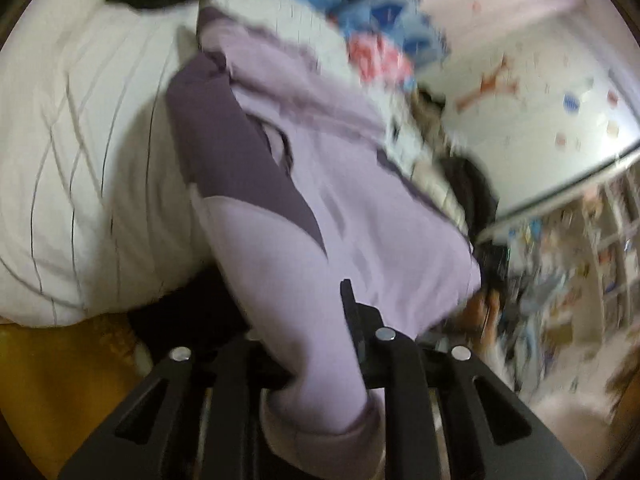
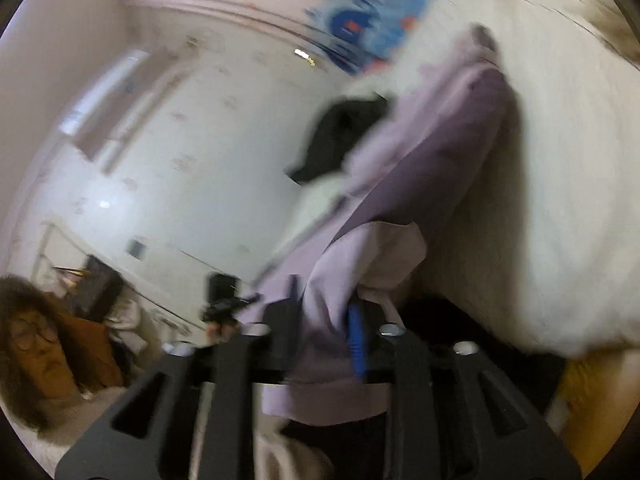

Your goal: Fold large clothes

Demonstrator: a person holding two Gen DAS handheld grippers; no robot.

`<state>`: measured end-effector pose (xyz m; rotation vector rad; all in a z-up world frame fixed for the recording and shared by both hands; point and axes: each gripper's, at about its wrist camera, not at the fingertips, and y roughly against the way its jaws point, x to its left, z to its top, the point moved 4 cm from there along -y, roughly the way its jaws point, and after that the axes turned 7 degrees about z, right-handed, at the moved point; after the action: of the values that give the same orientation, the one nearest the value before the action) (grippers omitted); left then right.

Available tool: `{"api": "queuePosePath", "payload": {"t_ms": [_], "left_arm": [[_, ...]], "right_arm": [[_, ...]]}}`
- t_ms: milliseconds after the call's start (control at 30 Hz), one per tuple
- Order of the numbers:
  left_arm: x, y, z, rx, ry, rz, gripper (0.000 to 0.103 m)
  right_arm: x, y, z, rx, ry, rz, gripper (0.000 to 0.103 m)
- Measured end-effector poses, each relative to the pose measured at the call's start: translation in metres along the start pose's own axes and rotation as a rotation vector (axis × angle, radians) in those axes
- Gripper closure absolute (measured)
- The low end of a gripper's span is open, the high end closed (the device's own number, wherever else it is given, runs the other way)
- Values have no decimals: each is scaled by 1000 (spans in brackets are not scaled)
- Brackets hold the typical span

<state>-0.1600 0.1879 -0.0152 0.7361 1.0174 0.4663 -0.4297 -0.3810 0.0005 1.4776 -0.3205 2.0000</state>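
A large lilac garment [image 1: 320,184] with darker purple panels hangs lifted over the white bed. My left gripper [image 1: 316,336] is shut on one edge of it, the cloth bunched between the black fingers. The same lilac garment [image 2: 404,184] shows in the right wrist view, stretched up and away. My right gripper [image 2: 324,312] is shut on another edge of it, cloth pinched beside the blue pad [image 2: 354,340]. Both views are motion blurred.
A white quilted duvet [image 1: 80,160] covers the bed, also at the right of the right wrist view [image 2: 560,200]. A blue patterned cloth [image 1: 360,4] and a black garment [image 2: 340,136] lie farther back. A person [image 2: 36,344] sits at lower left. Cluttered shelves [image 1: 580,264] stand at right.
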Motion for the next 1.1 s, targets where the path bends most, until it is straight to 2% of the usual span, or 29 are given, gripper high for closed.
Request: {"api": "queuePosePath", "payload": {"t_ms": [33, 100, 167, 233, 267, 300, 333, 367, 467, 567, 600, 633, 667, 700, 733, 833, 867, 1000, 1067, 1100], "left_arm": [[17, -9, -7, 49, 13, 3, 72], [64, -26, -19, 125, 106, -22, 68], [93, -24, -23, 96, 177, -106, 65], [109, -17, -24, 42, 190, -152, 54], [112, -16, -22, 27, 189, -156, 49], [112, -18, -21, 20, 190, -158, 39], [113, -21, -19, 14, 191, -164, 28], [112, -26, -16, 17, 186, -179, 25], [112, -50, -13, 64, 199, -222, 23], [106, -76, -14, 98, 214, -253, 23], [103, -80, -14, 93, 212, -249, 23], [99, -82, -14, 73, 224, -226, 24], [96, -82, -13, 47, 249, -204, 27], [93, -80, -13, 30, 260, -193, 39], [85, -73, -12, 2, 258, -180, 56], [55, -45, -7, -64, 200, -172, 76], [42, -35, -5, -89, 174, -182, 78], [-5, 13, -13, -175, 40, -201, 79], [-13, 23, -27, -158, -19, -196, 79], [-10, 19, -33, -123, -35, -186, 79]], "right_arm": [[-29, 8, -9, 11, -74, -37, 22], [-68, 18, -22, 9, -187, -36, 21], [-97, 25, -32, -4, -251, -13, 20], [-113, 24, -36, -13, -276, 8, 16], [-118, 20, -37, -6, -283, 10, 15], [-123, 16, -37, 2, -296, 19, 14], [-129, 8, -37, 23, -307, 56, 13], [-130, 0, -36, 36, -308, 97, 13], [-135, -27, -31, 30, -312, 211, 8], [-139, -46, -26, 26, -300, 246, 9], [-135, -51, -26, 27, -276, 257, 19], [-128, -57, -27, 33, -244, 264, 40], [-122, -61, -29, 34, -220, 248, 49], [-112, -62, -27, 30, -182, 244, 67], [-103, -62, -25, 21, -153, 249, 78], [-58, -52, -10, -10, -19, 287, 81], [-42, -52, -5, -1, 20, 282, 81], [-2, -42, 1, 34, 110, 306, 81], [-2, -31, -8, 75, 112, 293, 78], [-9, -28, -14, 97, 98, 265, 73]]}}
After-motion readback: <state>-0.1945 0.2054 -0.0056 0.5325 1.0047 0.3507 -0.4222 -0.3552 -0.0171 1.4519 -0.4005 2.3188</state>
